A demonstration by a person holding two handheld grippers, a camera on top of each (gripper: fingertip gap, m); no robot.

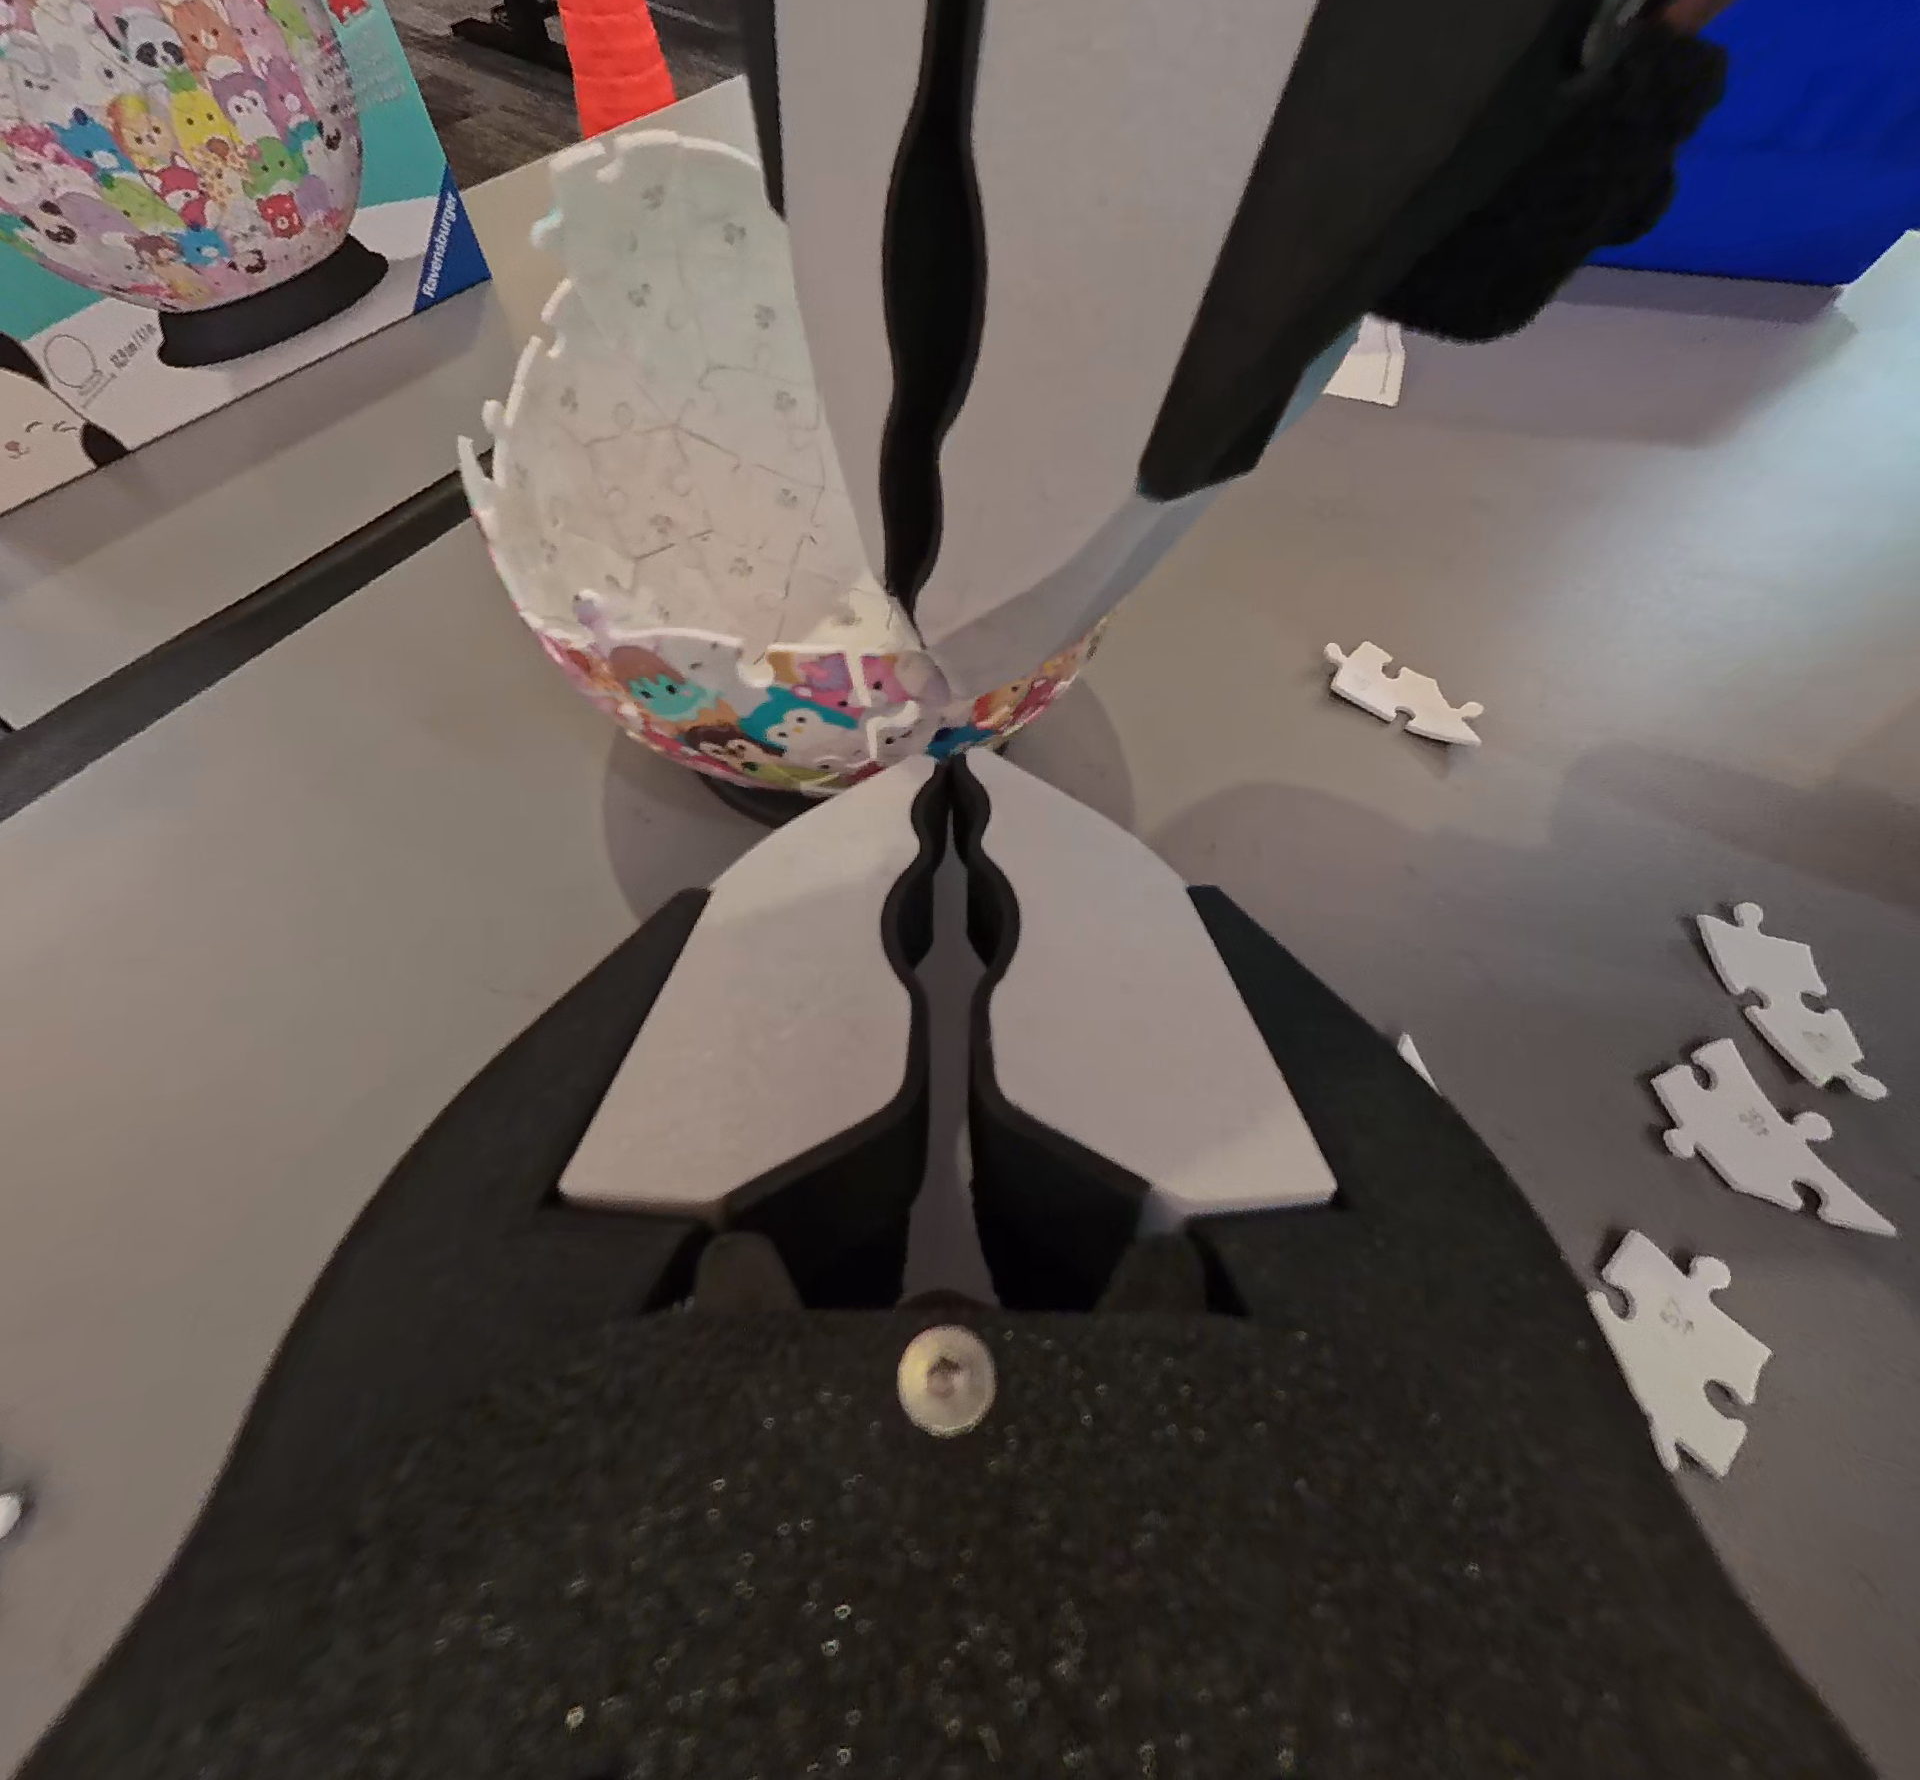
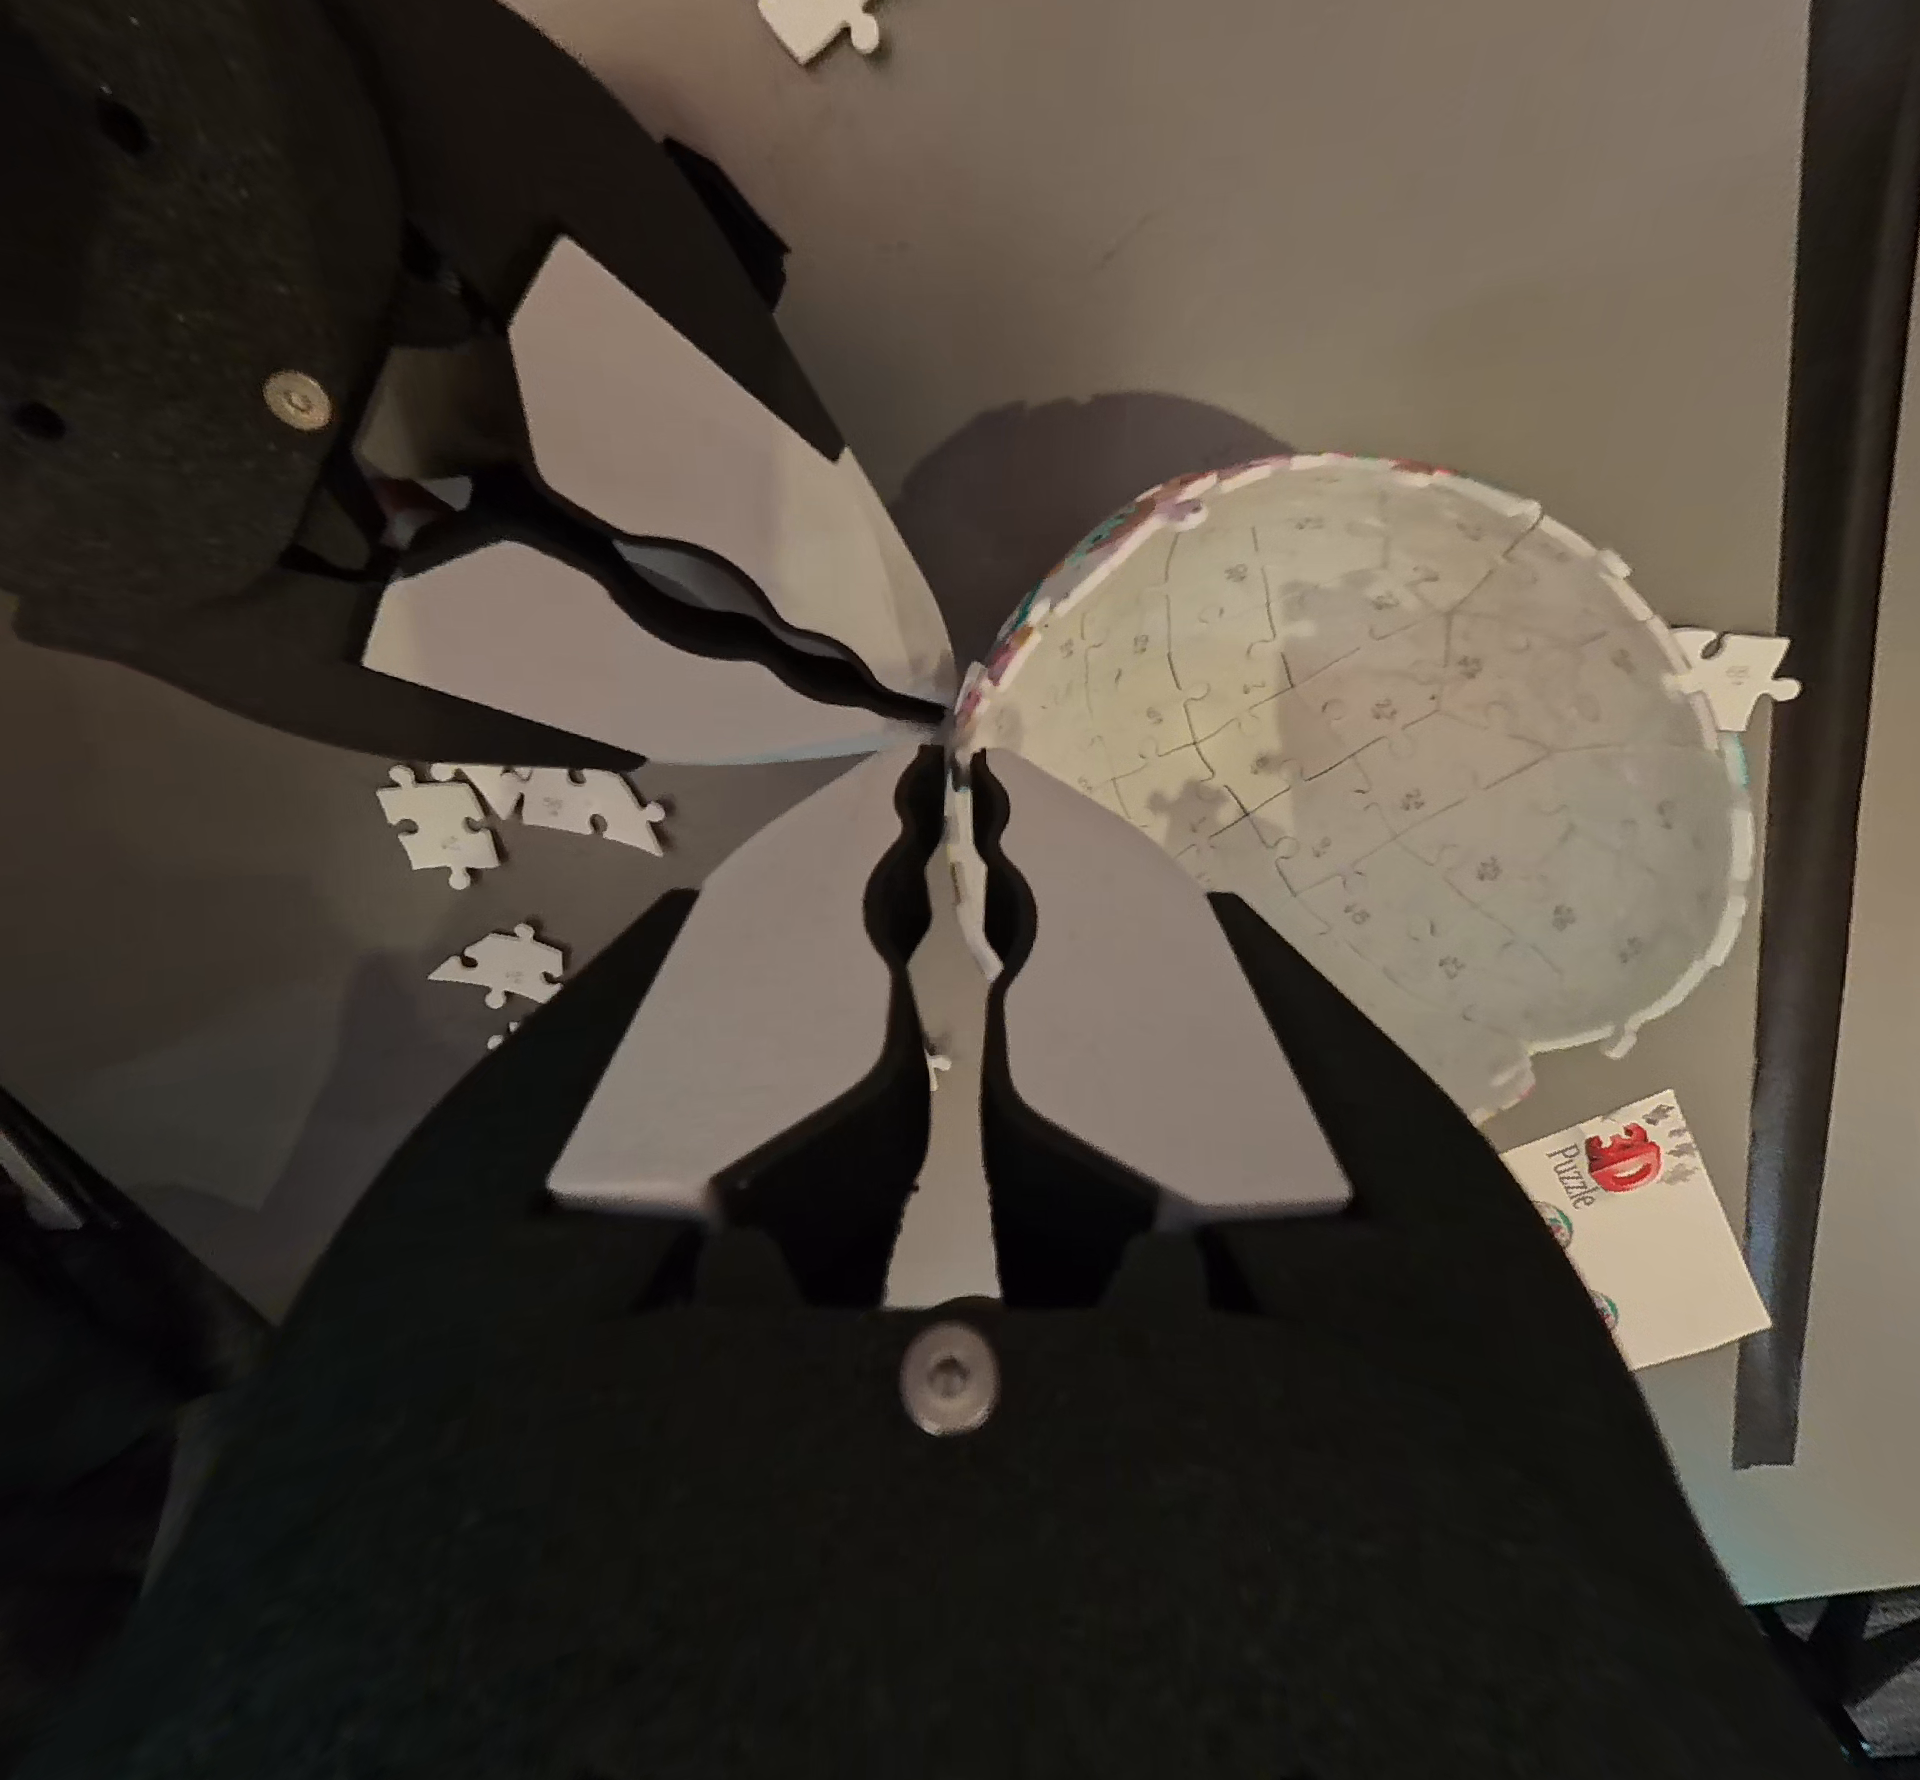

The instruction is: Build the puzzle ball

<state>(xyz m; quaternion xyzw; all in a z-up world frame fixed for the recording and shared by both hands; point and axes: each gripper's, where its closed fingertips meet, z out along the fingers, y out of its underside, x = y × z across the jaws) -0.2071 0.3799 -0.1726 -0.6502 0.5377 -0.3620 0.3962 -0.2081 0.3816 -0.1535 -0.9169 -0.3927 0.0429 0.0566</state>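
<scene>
- Two grippers meet at one spot on the rim of the half-built puzzle ball (image 1: 665,442): the left gripper (image 1: 948,766) comes in low from the near side, and the right gripper (image 2: 948,762) comes down from above.
- Left gripper's jaws are pressed together with no gap at the tips; they seem to nip the shell's edge, though I cannot tell for certain that anything sits between them.
- Right gripper is clenched on a curved white puzzle piece (image 2: 964,883), which stands edge-on between its fingers and touches the rim.
- Puzzle ball sits as an open bowl on a dark round stand (image 1: 748,790) toward the middle of the grey tabletop (image 1: 1507,535), white inside showing and the printed outside facing down.
- Several loose puzzle pieces (image 1: 1766,1148) lie white side up along the tabletop's right edge, and another (image 1: 1403,694) lies just right of the ball.
- Beyond the ball, at the far left corner, stands the puzzle box (image 1: 208,151); a small leaflet (image 2: 1636,1231) lies near the shell.
- By my judgement the piece is being seated into the rim, and the tabs may not be lined up.
- Risks from here: pushing down while misaligned could pop neighbouring pieces loose or buckle the thin shell.
- Too hard a sideways shove could roll the bowl off its stand, since only the left tips steady it.
- Letting go early could drop the piece inside the bowl.
</scene>
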